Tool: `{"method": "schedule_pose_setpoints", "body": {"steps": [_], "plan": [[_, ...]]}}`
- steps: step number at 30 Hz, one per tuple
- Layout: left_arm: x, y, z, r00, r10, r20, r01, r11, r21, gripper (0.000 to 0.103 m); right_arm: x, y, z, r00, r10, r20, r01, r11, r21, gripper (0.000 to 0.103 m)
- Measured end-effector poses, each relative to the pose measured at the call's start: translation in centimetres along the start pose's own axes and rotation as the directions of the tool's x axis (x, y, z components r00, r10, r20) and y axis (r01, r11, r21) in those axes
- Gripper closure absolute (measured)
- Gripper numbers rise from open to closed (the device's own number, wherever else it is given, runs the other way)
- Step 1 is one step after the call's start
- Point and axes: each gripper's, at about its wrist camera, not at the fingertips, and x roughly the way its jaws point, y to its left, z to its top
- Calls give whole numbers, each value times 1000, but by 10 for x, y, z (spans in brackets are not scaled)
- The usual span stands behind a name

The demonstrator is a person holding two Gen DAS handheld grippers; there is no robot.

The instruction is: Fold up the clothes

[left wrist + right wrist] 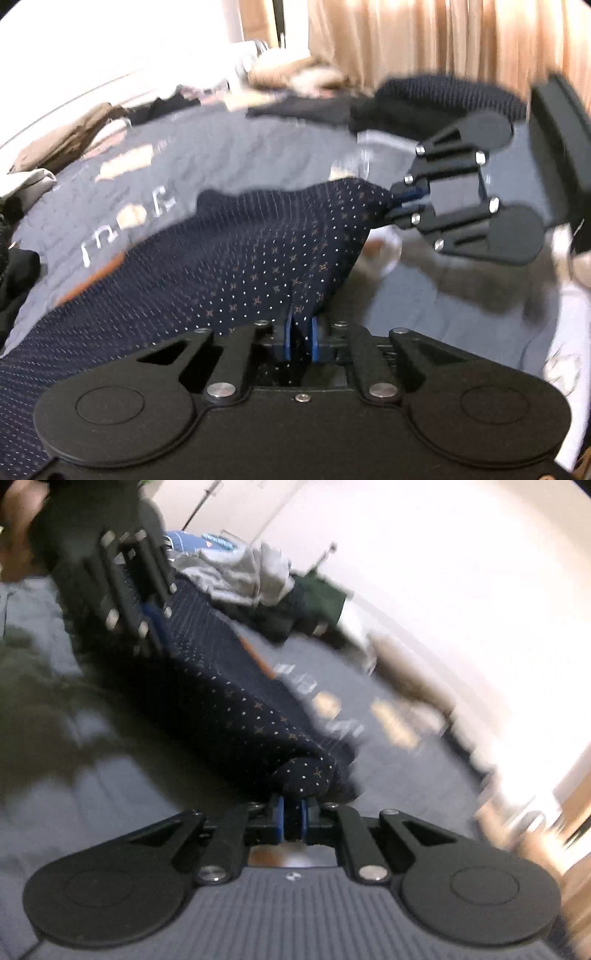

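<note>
A dark navy garment point(236, 254) with small white dots and tan cross marks hangs stretched between my two grippers above a grey bedspread point(207, 155). My left gripper point(301, 339) is shut on one edge of the garment. My right gripper point(402, 206) shows in the left wrist view at the right, shut on another edge. In the right wrist view my right gripper point(291, 823) pinches a bunched corner of the garment point(229, 701), and my left gripper point(155, 624) grips its far end. Both views are blurred by motion.
The grey bedspread point(399, 768) carries printed white and tan marks. Piles of other clothes lie along the far side: dark and tan items point(306, 96), a grey-white heap point(243, 572) and a dark green piece point(317, 598). Peach curtains point(443, 40) hang behind.
</note>
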Motion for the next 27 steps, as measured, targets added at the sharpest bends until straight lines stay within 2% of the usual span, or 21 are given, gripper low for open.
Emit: {"method": "schedule_pose_setpoints", "body": {"steps": [4,7,10,11,12,14,15,16,17,19,21,23,24,26,27], "plan": [[-14,10,6,999,-46,24,47,998,-38,93,-4,5,-1,1000,-28,7,29,991,-133,95],[1,-4,-4,1000,-18,-24,18,1000,-2,87,9,17,-19,995,41,-91,-56,985,-165,96],[4,-19,-6,998,57,-35,-53,993,110,59,16,20,-30,985,90,-148,-110,986,-129,96],[3,-23,-7,997,76,-26,-72,985,154,44,16,20,-31,986,87,-144,-106,986,-128,96],[2,-27,-9,996,84,-19,-79,980,182,39,16,20,-30,986,85,-145,-104,986,-131,96],[8,-29,-15,994,110,-21,-104,975,199,39,15,18,-28,989,62,-135,-82,986,-146,96],[12,-30,-18,990,138,-21,-130,970,206,46,12,17,-26,992,41,-122,-60,985,-159,96],[17,-31,-22,987,161,-26,-151,964,220,55,9,16,-23,994,19,-108,-38,984,-173,96],[21,-29,-24,984,171,-41,-158,961,228,76,6,15,-21,996,-2,-94,-16,982,-187,96],[15,-21,-21,989,147,-32,-138,970,199,86,1,14,-18,997,-32,-72,16,977,-212,96],[3,-12,-15,993,117,-11,-114,980,161,91,4,15,-23,995,-35,-89,14,976,-217,96],[-8,-5,-10,996,92,4,-91,985,145,92,6,15,-29,994,-38,-106,13,975,-222,96],[-8,-5,-10,997,81,-4,-80,987,142,92,9,15,-32,992,-32,-121,4,975,-220,96],[4,-10,-17,996,63,-59,-54,988,146,92,20,17,-40,980,42,-196,-79,980,-183,96],[9,-13,-20,995,68,-74,-56,985,161,91,21,21,-43,977,52,-207,-92,978,-185,96]]}}
